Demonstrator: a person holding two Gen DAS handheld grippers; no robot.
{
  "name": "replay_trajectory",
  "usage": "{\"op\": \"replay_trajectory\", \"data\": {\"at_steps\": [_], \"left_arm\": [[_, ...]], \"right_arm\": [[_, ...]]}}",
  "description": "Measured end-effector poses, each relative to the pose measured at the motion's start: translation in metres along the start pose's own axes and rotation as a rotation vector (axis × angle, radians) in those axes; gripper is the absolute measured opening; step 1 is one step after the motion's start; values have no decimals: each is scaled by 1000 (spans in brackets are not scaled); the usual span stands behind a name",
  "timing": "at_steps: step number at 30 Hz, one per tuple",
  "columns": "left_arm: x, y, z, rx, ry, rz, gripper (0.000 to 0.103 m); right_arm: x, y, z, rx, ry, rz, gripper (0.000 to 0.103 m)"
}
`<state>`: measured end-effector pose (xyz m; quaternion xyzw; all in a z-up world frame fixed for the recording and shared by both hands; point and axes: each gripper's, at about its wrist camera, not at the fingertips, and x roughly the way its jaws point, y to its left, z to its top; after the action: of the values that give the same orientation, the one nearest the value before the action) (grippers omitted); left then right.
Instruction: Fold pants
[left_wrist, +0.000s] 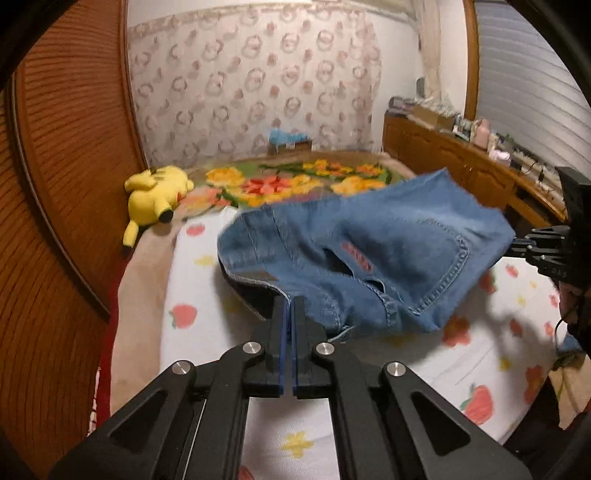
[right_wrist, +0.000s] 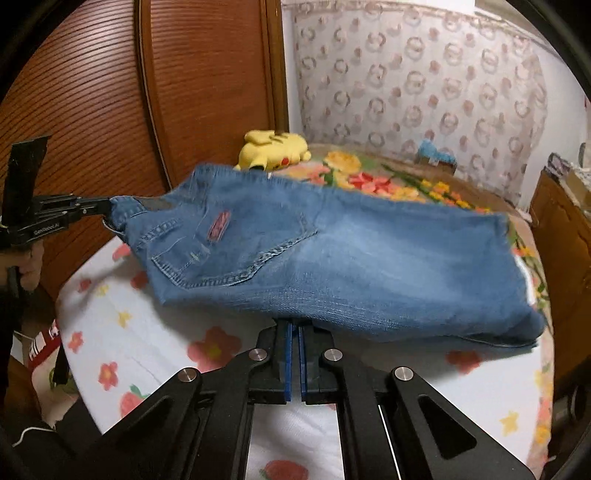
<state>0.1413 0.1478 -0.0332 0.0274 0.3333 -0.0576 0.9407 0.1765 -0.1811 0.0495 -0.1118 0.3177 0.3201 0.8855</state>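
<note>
Blue denim pants (left_wrist: 388, 251) hang folded and stretched between my two grippers above the bed; the back pocket with a red label faces the cameras. My left gripper (left_wrist: 290, 301) is shut on the waistband edge; it also shows at the left of the right wrist view (right_wrist: 107, 208). My right gripper (right_wrist: 295, 323) is shut on the lower edge of the pants (right_wrist: 332, 258); it also shows at the right of the left wrist view (left_wrist: 517, 242). The pant legs trail toward the far side of the bed.
A bed with a white strawberry-print sheet (left_wrist: 207, 332) lies below. A yellow plush toy (left_wrist: 155, 195) rests by the wooden wardrobe (left_wrist: 66, 184). A floral blanket (left_wrist: 295, 181) covers the far end. A cluttered wooden dresser (left_wrist: 461, 162) stands on the right.
</note>
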Motion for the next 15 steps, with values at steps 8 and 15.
{"op": "replay_trajectory", "data": {"at_steps": [8,15], "left_arm": [[-22,4,5,-18,-46,-6,2],[-58,17,6,-28,-103,19,2]], "right_arm": [[-31,27,-4,-54,-58,-20,2],[-66,29,-19,-48,-83,36,2]]}}
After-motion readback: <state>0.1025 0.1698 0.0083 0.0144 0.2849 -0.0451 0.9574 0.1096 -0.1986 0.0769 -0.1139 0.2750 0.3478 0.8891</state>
